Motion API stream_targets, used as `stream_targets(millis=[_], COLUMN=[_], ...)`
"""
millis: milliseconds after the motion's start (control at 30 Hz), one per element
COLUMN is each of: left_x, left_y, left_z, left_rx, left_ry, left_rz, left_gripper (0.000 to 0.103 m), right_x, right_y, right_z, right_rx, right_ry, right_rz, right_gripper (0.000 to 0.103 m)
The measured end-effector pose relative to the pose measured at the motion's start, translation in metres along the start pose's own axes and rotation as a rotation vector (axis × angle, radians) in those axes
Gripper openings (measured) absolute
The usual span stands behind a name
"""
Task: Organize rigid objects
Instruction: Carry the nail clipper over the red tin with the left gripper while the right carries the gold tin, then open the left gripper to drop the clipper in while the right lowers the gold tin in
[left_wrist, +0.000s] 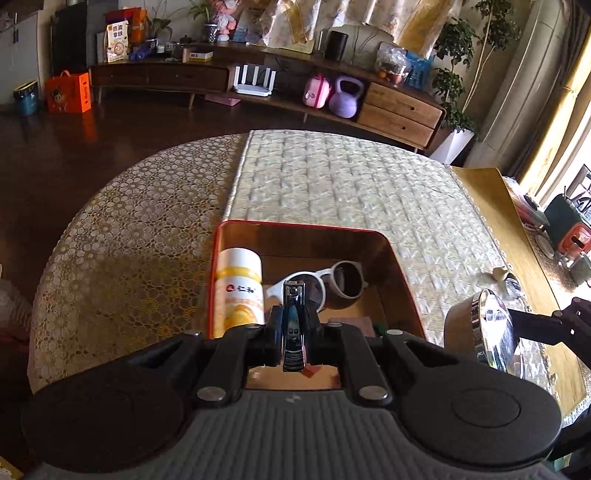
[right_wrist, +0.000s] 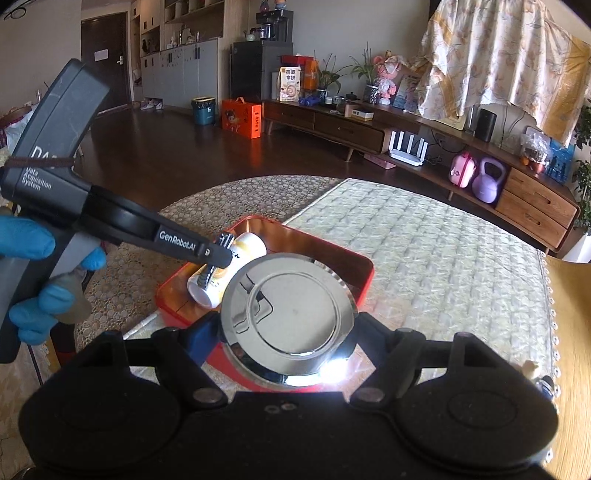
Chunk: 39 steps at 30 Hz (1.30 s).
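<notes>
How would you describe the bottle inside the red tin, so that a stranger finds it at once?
Find the red tin on the round table's patterned cloth. Inside it, along its left wall in the left wrist view, lies a white bottle on its side. Its yellow-orange label sets it apart from the white-framed sunglasses beside it, the only other clear item there.

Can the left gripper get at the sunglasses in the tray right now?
Probably not: the left gripper is shut on a nail clipper. The sunglasses lie uncovered in the red tray just ahead, so only the full jaws block it.
</notes>
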<state>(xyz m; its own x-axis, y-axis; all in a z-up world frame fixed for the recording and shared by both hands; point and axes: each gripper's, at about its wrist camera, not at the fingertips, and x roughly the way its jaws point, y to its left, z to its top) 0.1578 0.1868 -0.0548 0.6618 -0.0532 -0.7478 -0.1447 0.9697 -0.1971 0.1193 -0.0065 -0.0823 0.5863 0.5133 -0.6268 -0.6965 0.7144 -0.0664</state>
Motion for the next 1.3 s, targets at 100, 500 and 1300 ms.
stream_targets(millis=[100, 500, 1300], left_x=[0.009, 0.048, 0.103], left_y=[0.010, -0.002, 0.005], left_z=[0.006, 0.038, 0.038], left_rx=[-0.004, 0.046, 0.044], left_ry=[0.000, 0.000, 0.128], left_rz=[0.016, -0.007, 0.016], left_gripper=[0.011, 0.011, 0.011], right_x=[0.015, 0.067, 0.083], right_y=[0.003, 0.008, 0.013], right_z=[0.002, 0.010, -0.007], right_rx=[-0.010, -0.036, 0.005], right_ry=[0.014, 0.065, 0.114], right_rz=[0.003, -0.017, 0.013], right_gripper=[0.078, 0.078, 0.079])
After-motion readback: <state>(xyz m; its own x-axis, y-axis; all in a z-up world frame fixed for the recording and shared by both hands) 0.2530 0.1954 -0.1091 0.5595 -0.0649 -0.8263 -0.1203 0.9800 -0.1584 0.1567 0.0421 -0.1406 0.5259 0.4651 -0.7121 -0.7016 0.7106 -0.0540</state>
